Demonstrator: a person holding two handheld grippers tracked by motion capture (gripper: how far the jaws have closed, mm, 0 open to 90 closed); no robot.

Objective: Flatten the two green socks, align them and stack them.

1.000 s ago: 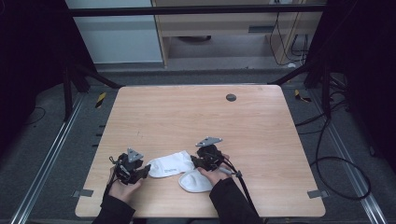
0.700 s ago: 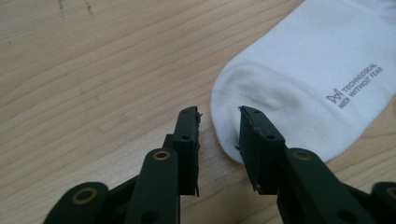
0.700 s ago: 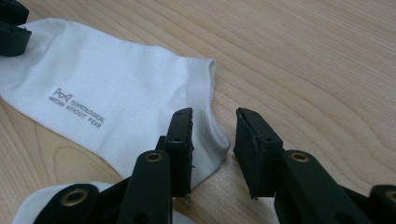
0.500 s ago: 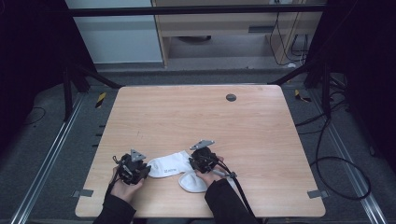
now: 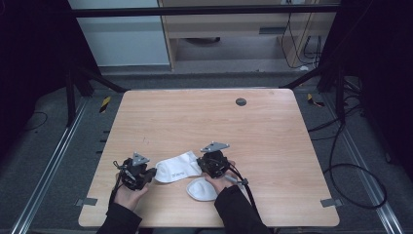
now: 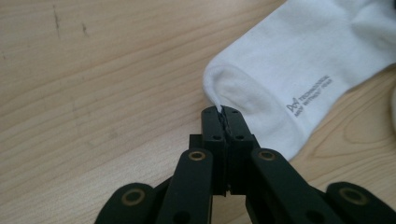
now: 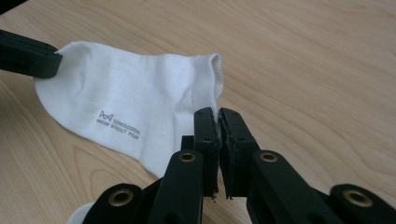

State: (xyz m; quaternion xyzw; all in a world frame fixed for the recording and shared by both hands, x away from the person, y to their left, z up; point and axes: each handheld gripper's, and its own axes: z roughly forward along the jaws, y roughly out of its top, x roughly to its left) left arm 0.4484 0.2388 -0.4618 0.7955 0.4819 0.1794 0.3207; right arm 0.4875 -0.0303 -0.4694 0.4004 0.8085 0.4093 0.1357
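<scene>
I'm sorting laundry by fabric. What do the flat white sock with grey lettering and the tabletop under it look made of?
White sock with grey lettering: soft matte knit, probably a cotton blend; ribbed cuff, fine weave. Light wooden tabletop: wood or wood-look laminate, smooth with low sheen; printed-looking grain, so I can't tell which.

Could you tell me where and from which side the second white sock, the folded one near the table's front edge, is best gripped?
The folded sock lies flat as a small oval, so I would pinch its thin outer edge, coming low from the person's side. The right gripper is nearest.
</scene>
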